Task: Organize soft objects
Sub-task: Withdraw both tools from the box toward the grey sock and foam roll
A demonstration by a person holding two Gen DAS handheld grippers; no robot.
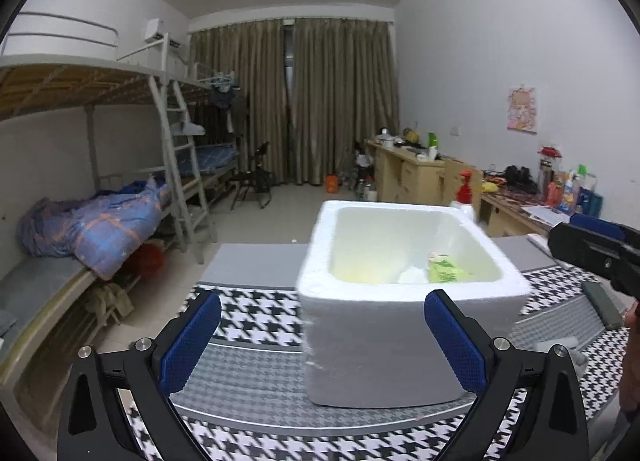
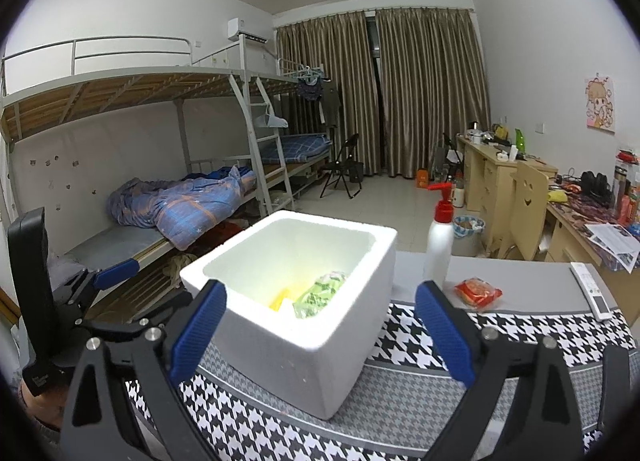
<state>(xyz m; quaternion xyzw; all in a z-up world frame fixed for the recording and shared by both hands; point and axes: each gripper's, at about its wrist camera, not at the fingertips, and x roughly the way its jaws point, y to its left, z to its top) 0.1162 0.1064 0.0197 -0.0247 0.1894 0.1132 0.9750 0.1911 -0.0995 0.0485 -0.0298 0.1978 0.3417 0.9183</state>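
Observation:
A white foam box (image 1: 400, 301) stands on a houndstooth cloth (image 1: 256, 325). It also shows in the right wrist view (image 2: 296, 325). Inside lie a green soft packet (image 2: 320, 293), something yellow (image 2: 280, 301) and a white item (image 1: 412, 275). A red soft packet (image 2: 478, 293) lies on the table right of the box. My left gripper (image 1: 324, 345) is open and empty in front of the box. My right gripper (image 2: 320, 333) is open and empty, with the box's near corner between its fingers.
A white pump bottle with a red top (image 2: 440, 241) stands behind the box. A white remote (image 2: 592, 289) lies at the table's right edge. A dark flat object (image 1: 604, 305) lies on the cloth at right. Bunk beds (image 2: 160, 201) stand left, desks (image 2: 500, 181) right.

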